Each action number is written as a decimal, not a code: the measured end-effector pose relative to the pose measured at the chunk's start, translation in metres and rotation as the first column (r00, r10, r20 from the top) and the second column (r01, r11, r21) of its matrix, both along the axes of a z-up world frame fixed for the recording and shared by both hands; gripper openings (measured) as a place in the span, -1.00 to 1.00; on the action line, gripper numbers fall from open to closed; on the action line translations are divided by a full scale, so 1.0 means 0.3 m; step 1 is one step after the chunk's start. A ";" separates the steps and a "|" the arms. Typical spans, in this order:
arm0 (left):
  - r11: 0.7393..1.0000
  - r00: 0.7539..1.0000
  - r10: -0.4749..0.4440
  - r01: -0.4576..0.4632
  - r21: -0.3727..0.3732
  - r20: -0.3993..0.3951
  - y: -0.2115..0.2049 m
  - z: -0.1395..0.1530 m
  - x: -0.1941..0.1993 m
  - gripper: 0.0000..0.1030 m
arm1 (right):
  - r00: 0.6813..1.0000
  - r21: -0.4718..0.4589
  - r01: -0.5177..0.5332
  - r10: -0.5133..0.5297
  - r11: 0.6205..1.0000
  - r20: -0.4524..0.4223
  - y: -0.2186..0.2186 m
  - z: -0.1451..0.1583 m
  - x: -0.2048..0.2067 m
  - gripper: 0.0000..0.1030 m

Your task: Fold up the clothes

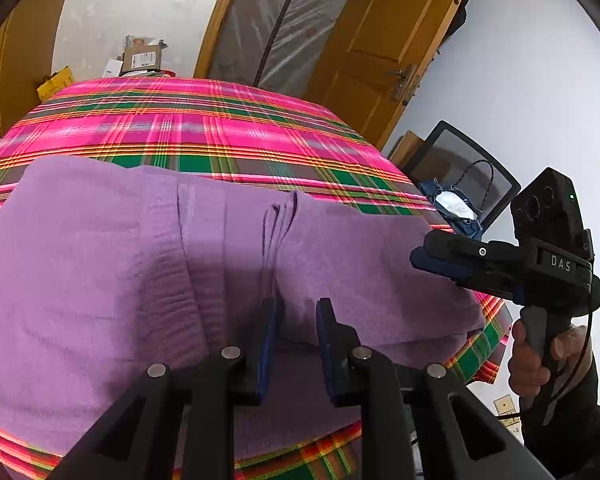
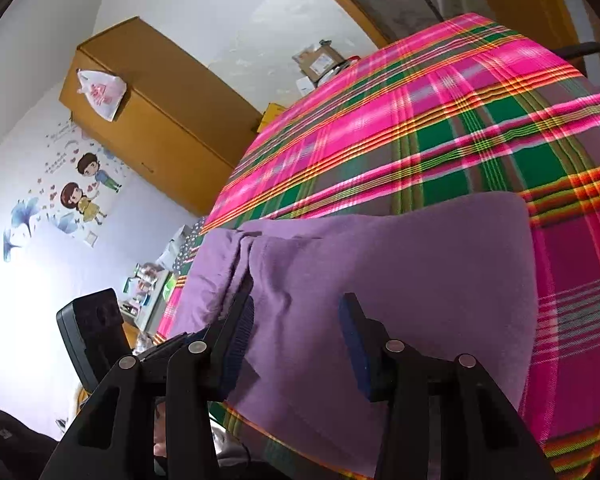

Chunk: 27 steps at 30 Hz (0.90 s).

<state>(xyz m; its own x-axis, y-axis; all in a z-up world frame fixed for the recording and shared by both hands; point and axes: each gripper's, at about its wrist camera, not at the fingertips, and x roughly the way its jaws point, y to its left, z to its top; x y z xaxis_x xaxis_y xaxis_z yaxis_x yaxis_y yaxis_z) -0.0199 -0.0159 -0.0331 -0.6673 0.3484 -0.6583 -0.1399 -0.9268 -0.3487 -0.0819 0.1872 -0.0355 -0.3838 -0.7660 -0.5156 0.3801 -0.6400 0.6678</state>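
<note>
With both the left gripper [image 1: 296, 320] and the right gripper [image 2: 296, 320] hovering wide and empty, the folded purple garment [image 1: 120, 264] is risking springing open across the plaid tabletop [image 1: 204, 128].

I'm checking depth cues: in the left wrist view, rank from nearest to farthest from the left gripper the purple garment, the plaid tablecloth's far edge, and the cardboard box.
1. Purple knit garment, directly under the left gripper.
2. Far edge of the pink-and-green plaid tablecloth, beyond it.
3. Brown cardboard box, behind the table, upper left.
</note>
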 end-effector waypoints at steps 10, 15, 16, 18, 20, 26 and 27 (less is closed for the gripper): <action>1.000 0.999 0.017 -0.016 -0.022 0.049 0.016 -0.019 -0.037 -0.59 | 1.000 -0.002 -0.003 0.003 1.000 -0.001 0.003 0.000 -0.003 -0.10; 0.999 0.997 0.040 -0.039 -0.015 0.069 0.011 -0.023 -0.054 -0.59 | 1.000 -0.001 0.006 -0.006 1.000 -0.010 0.008 0.010 0.003 -0.10; 0.999 0.997 0.043 -0.042 -0.017 0.069 0.012 -0.023 -0.055 -0.59 | 1.000 -0.001 0.007 -0.007 1.000 -0.010 0.009 0.011 0.005 -0.10; 0.999 0.997 0.045 -0.043 -0.028 0.065 0.017 -0.025 -0.056 -0.59 | 1.000 -0.001 0.012 -0.012 1.000 -0.011 0.012 0.012 0.010 -0.10; 0.998 0.997 0.044 -0.041 -0.037 0.062 0.020 -0.026 -0.055 -0.59 | 1.000 -0.001 0.015 -0.015 1.000 -0.010 0.013 0.011 0.013 -0.10; 0.999 0.998 0.029 -0.028 -0.020 0.056 0.007 -0.023 -0.040 -0.90 | 1.000 0.000 0.017 -0.017 1.000 -0.008 0.008 0.011 0.020 -0.10; 1.000 0.998 0.025 -0.024 -0.010 0.049 0.004 -0.015 -0.029 -0.90 | 1.000 0.000 0.017 -0.017 1.000 -0.009 0.007 0.013 0.021 -0.10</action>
<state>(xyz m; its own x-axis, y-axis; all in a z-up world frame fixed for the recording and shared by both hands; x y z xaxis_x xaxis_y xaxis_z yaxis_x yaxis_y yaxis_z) -0.0288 -0.0146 -0.0375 -0.6425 0.3258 -0.6936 -0.0998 -0.9330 -0.3458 -0.0755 0.1895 -0.0317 -0.4019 -0.7591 -0.5122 0.3751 -0.6467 0.6641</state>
